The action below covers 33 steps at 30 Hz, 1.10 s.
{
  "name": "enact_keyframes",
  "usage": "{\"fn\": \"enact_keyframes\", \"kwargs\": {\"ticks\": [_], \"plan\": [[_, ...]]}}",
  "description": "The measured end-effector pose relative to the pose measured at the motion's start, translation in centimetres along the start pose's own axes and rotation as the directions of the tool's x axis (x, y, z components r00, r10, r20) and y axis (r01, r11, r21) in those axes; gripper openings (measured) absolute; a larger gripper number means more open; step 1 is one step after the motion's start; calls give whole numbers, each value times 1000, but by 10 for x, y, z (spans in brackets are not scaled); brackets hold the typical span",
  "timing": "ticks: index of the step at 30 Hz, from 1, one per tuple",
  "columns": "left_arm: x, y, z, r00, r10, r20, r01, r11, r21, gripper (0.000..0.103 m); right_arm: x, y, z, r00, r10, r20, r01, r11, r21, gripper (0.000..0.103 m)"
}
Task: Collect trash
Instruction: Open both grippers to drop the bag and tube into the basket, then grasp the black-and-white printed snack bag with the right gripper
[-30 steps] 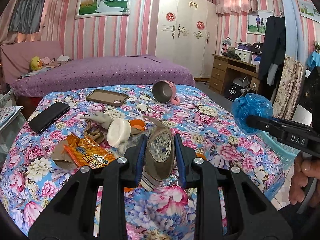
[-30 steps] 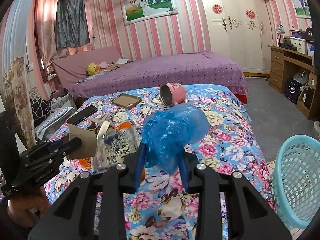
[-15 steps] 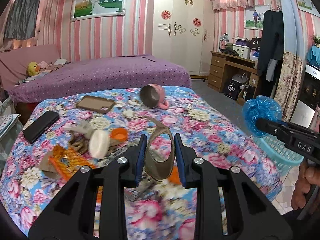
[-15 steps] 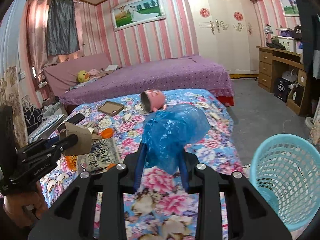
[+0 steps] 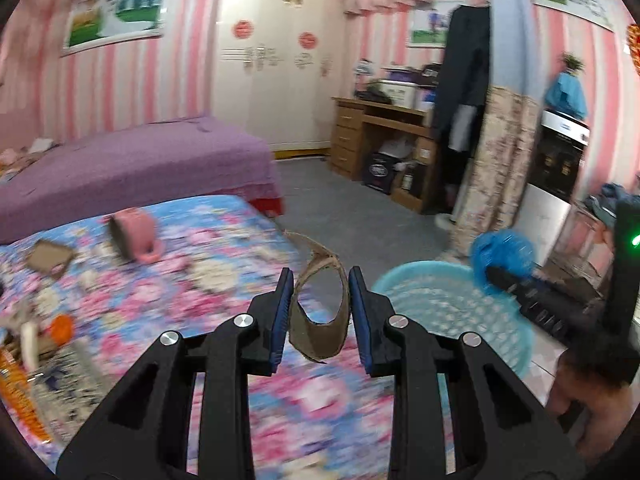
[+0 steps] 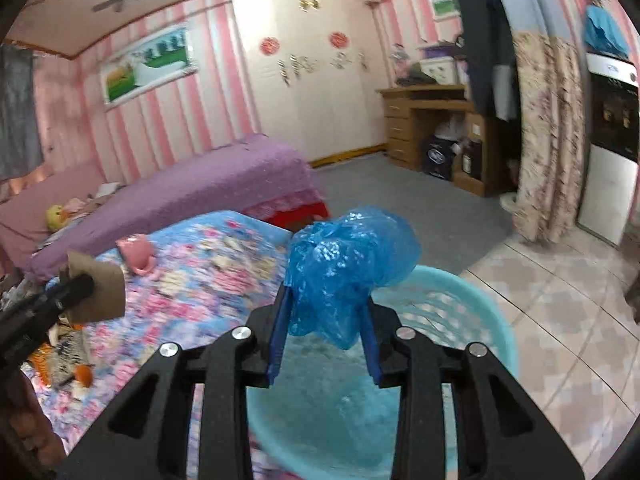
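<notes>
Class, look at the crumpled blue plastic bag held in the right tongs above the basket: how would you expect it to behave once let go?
The crumpled blue plastic bag looks thin and puffy, so probably very light and floppy. The right tongs are opening with the bag between them; it may spring wider and drift rather than drop straight. Hanging over the light blue plastic basket, it should likely land inside.

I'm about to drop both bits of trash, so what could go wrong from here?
1. The blue bag is light and crumpled; as the right claw opens over the basket, it may cling to a pad or drift past the rim.
2. The left claw holds the cardboard strip over the bed edge, short of the basket; released here, it would likely miss.
</notes>
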<state>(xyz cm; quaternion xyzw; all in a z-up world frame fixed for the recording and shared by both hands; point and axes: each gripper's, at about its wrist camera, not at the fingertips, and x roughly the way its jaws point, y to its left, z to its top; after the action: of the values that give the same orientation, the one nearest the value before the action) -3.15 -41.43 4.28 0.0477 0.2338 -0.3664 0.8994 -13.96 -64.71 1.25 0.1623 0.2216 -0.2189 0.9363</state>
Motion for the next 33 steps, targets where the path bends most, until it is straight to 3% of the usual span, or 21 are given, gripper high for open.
{"fn": "enact_keyframes", "kwargs": {"ticks": [1, 2, 7, 8, 10, 11, 12, 15, 17, 20, 23, 26, 30, 32, 33], "plan": [[5, -9, 0, 1000, -11, -2, 11, 1000, 6, 27, -1, -5, -1, 1000, -27, 12, 27, 1000, 8, 72], [10, -17, 1, 1000, -25, -7, 25, 1000, 11, 27, -2, -10, -1, 999, -33, 26, 32, 999, 17, 78], [40, -51, 0, 995, -86, -41, 86, 996, 6, 30, -15, -34, 4, 992, -89, 95, 79, 992, 102, 79], [45, -54, 0, 994, -96, -49, 96, 995, 2, 36, -16, -39, 4, 990, -99, 100, 87, 989, 118, 79], [54, -63, 1, 992, -117, -55, 117, 993, -16, 61, -15, -46, 5, 985, -137, 100, 121, 981, 149, 79], [57, -66, 1, 990, -128, -59, 127, 992, -24, 87, -15, -50, 5, 984, -149, 96, 132, 978, 161, 79], [60, -68, 1, 987, -145, -70, 143, 989, -30, 95, -13, -52, 5, 984, -152, 93, 135, 976, 170, 79], [51, -57, 2, 989, -138, -57, 136, 990, -45, 95, -8, -49, 4, 989, -122, 85, 105, 978, 179, 79], [33, -35, 2, 995, -93, -39, 92, 995, -35, 95, -6, -36, 5, 993, -73, 98, 56, 985, 164, 79], [1, 12, 0, 1000, 5, -27, -6, 999, -35, 95, -4, 6, 6, 992, 85, 88, -92, 992, 83, 84], [-44, 84, -12, 986, 165, -25, -166, 985, -55, 95, 4, 52, -1, 975, 221, 28, -222, 975, 23, 91], [-92, 159, -30, 949, 312, -33, -314, 946, -78, 97, 13, 121, -12, 941, 335, -47, -336, 941, -24, 98], [-150, 247, -68, 888, 454, -67, -459, 875, -155, 97, 25, 210, -37, 902, 399, -164, -417, 903, -99, 99], [-168, 278, -88, 862, 500, -85, -506, 839, -200, 97, 29, 255, -54, 876, 424, -230, -463, 874, -150, 99], [-176, 292, -98, 857, 506, -99, -514, 827, -227, 97, 31, 279, -64, 858, 438, -267, -491, 853, -176, 99]]}}
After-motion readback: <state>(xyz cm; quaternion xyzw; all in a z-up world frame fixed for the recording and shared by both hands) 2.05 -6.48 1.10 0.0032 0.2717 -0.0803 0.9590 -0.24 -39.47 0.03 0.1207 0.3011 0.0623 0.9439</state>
